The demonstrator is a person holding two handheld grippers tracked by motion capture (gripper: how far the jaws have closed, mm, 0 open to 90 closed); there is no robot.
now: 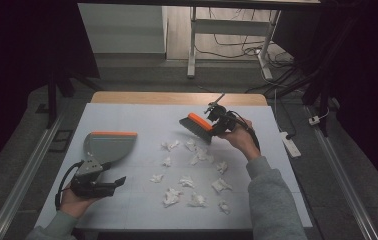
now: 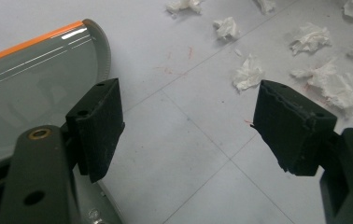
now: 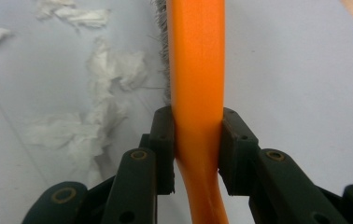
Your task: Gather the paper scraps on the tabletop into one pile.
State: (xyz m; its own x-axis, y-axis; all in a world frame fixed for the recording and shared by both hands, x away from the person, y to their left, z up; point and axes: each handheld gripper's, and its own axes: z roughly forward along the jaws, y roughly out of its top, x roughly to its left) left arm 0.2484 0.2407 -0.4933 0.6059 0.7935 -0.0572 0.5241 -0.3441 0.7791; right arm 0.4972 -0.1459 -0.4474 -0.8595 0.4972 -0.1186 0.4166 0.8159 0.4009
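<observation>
My left gripper (image 2: 188, 135) has its two black jaws wide apart, and between them I see only the bare white table (image 2: 184, 154). The grey dustpan (image 2: 34, 88) with its orange edge lies at the left, just beside my left jaw; whether they touch I cannot tell. Crumpled paper scraps (image 2: 326, 84) are scattered on the table beyond my right jaw.

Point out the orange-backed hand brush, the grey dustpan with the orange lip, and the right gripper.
orange-backed hand brush (image 1: 197, 124), high view, on its grey bristles.
grey dustpan with orange lip (image 1: 108, 147), high view, on its scoop.
right gripper (image 3: 197, 149), right gripper view, between its fingertips.
</observation>
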